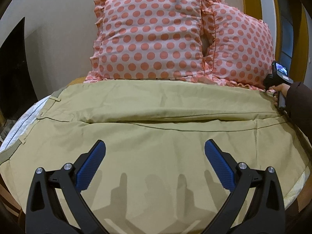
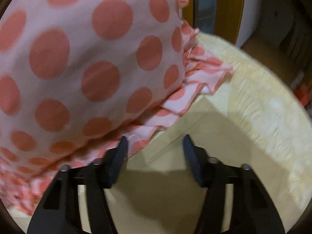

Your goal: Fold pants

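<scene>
Khaki pants (image 1: 156, 120) lie spread flat across the bed, waistband with belt loops at the left, legs running right, one leg folded over the other with a long seam across the middle. My left gripper (image 1: 155, 146) is open and empty, hovering just above the near part of the pants. My right gripper (image 2: 155, 142) is open and empty over the pale hem end of the pants (image 2: 175, 175), its left finger touching the pillow's ruffle. In the left wrist view the right gripper's body (image 1: 278, 78) sits at the far right edge of the pants, fingers hidden.
Two pink pillows with orange dots (image 1: 152, 37) stand against the wall behind the pants; one fills the right wrist view (image 2: 78, 68). A pale yellow bedspread (image 2: 263, 107) shows at the bed's right edge. A wooden door frame (image 1: 251, 3) stands beyond.
</scene>
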Available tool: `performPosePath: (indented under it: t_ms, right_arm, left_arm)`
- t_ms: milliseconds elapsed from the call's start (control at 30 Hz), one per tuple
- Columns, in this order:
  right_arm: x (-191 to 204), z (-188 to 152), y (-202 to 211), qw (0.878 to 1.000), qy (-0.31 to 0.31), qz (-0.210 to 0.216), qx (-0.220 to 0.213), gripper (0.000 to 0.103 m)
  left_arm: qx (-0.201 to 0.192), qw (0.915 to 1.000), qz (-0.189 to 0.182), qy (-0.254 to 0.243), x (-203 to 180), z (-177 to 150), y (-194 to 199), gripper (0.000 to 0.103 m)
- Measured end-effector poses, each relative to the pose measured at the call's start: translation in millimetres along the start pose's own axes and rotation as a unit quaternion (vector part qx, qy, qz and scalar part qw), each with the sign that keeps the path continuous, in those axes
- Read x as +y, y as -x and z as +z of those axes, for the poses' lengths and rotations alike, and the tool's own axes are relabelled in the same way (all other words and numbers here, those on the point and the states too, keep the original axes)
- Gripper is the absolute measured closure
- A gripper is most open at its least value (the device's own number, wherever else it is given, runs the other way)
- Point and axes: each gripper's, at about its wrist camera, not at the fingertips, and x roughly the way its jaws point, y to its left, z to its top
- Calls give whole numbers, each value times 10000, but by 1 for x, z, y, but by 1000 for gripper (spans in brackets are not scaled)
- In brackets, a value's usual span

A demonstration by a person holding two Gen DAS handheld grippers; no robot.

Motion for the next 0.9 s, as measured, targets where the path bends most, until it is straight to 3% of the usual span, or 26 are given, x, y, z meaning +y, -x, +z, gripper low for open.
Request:
performPosePath:
  t_ms: [33, 67, 167, 233, 367, 400, 500, 567, 633, 767, 800, 867, 900]
  right_arm:
    - [-1, -5, 0, 9998, 105, -70, -178, 76]
    - [-8, -9, 1, 9994, 93, 64, -314, 82]
    - [-35, -15, -1, 9972, -171, 613, -396, 96]
    - [-51, -17, 4, 9921, -411, 1106, -434, 98]
    - [-92, -25, 61, 9605, -759, 2425, -1133, 99]
    - [-113, -40, 85, 9469, -821, 2800, -1348, 99]
    - [-154, -84, 136, 9217, -1045, 3415, -1513, 99]
    - [-188, -133, 154, 9168, -1245, 3559, -1318, 99]
    - [-210, -162, 144, 9183, -1457, 3566, -918, 99]
    - [-222, -195, 126, 9141, -1817, 3622, -112, 96]
    - [-223, -200, 125, 9125, -1899, 3624, -23, 94]
    - [-227, -203, 118, 9059, -2031, 3711, 194, 76]
    - [-226, -203, 118, 9037, -2040, 3761, 186, 73]
  left_arm:
    - [15, 10000, -12, 14, 1, 0, -1, 2]
    - [28, 10000, -24, 31, 2, -1, -3, 2]
    - [77, 9999, -71, 95, 4, -2, -4, 2]
    - [65, 9999, -97, 117, 5, -3, -1, 2]
    - [-105, 9998, -87, 142, 9, -4, 13, 2]
    - [-134, 9997, -87, 164, 11, -4, 16, 2]
    - [-168, 9995, -42, 260, 17, -4, 20, 2]
    - [-183, 9991, -57, 366, 21, -1, 22, 2]
    - [-195, 9987, -93, 469, 25, 2, 24, 2]
    - [-157, 9980, -57, 617, 32, 8, 28, 2]
    - [-153, 9978, -17, 650, 35, 9, 29, 2]
    - [-156, 9973, 82, 717, 41, 9, 32, 2]
    - [-163, 9971, 106, 740, 44, 9, 33, 2]
